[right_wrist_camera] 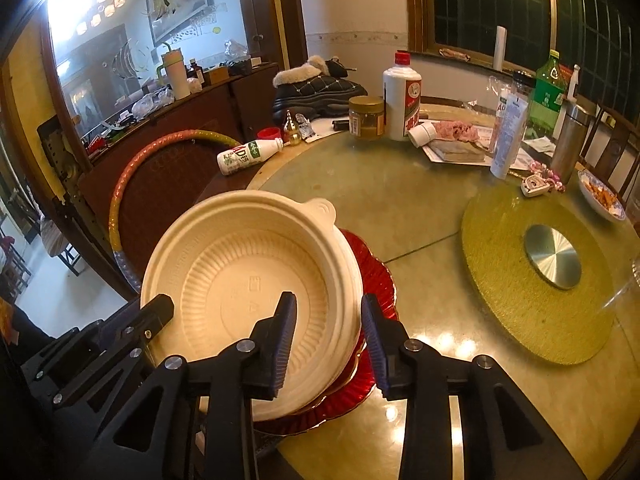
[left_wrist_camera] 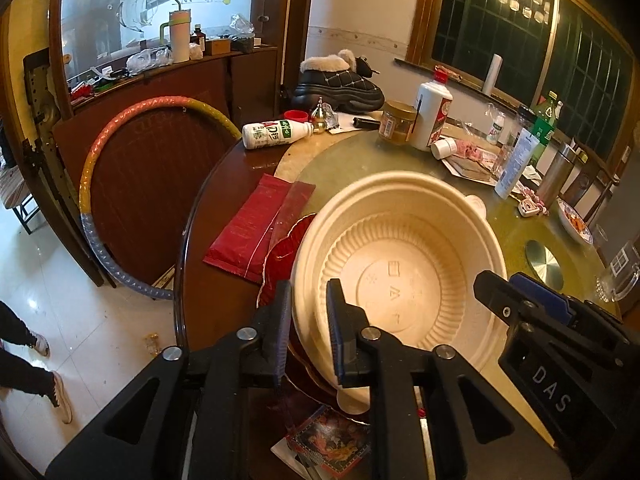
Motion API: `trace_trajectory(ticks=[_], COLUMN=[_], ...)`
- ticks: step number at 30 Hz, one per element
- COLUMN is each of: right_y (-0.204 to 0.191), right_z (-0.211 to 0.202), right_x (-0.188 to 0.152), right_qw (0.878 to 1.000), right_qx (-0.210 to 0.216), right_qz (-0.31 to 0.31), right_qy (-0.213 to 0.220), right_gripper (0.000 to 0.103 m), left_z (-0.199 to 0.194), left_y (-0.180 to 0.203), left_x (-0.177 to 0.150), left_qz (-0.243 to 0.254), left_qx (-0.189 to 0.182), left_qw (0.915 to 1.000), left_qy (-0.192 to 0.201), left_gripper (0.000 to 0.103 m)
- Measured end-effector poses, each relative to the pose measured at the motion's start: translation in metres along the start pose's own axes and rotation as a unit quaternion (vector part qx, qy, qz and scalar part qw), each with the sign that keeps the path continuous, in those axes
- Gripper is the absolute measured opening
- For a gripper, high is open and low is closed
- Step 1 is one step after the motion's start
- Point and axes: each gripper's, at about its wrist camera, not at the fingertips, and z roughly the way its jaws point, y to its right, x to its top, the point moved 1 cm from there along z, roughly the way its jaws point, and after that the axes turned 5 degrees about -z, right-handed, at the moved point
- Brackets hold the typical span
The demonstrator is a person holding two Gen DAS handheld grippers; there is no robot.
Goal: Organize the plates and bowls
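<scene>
"DAS" on right gripper (left_wrist_camera: 520,300)

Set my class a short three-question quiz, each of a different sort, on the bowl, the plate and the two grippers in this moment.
1. True or false: the cream bowl sits above the red plate.
2. Which gripper straddles the bowl's rim? A) left gripper B) right gripper C) both
3. Fill in: the white milk bottle lies on its ____.

Key
1. True; the plate's scalloped edge shows beneath the bowl.
2. C; each has one finger inside the bowl and one outside.
3. side
</scene>
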Motion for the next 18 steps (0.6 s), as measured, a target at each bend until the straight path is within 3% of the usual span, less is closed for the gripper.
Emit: trace_trajectory(ticks=[4, 7, 8, 11, 13, 15, 17, 18], right_y=[0.001, 0.000, 0.001, 0.001, 0.004, 0.007, 0.010, 0.012], right_z=[-0.003, -0.005, -0.006, -0.012, -0.018, -0.026, -0.034, -0.039], right_x=[0.001, 0.002, 0.002, 0.003, 0.004, 0.005, 0.004, 0.003], right_qw=[1.000, 1.000, 1.000, 1.000, 0.999, 0.999, 0.998, 0.997], right_qx=[-0.002, -0.002, -0.002, -0.006, -0.005, -0.002, 0.003, 0.000], right_qz=[-0.002, -0.002, -0.002, -0.003, 0.000, 0.002, -0.003, -0.008], right_qy=[0.004, 0.008, 0.011, 0.022, 0.034, 0.050, 0.068, 0.076], right_gripper=[0.037, 0.042, 0.044, 0.051, 0.058, 0.066, 0.077, 0.086], left_z=[-0.003, -0.007, -0.009, -0.017, -0.023, -0.029, -0.034, -0.034], left_y=[0.001, 0.001, 0.001, -0.001, -0.004, -0.009, -0.014, -0.015], left_x=[0.001, 0.002, 0.003, 0.004, 0.005, 0.007, 0.006, 0.006], left_qz=[0.001, -0.001, -0.003, -0.009, -0.015, -0.028, -0.034, -0.033], left_qx=[-0.002, -0.006, -0.008, -0.003, -0.003, -0.002, 0.006, 0.010], left_qw=[1.0000, 0.9999, 0.9998, 0.9992, 0.9988, 0.9979, 0.9973, 0.9972], left_qy=[0.006, 0.012, 0.018, 0.038, 0.047, 0.058, 0.065, 0.066], left_gripper=[0.018, 0.038, 0.051, 0.057, 0.062, 0.073, 0.085, 0.086])
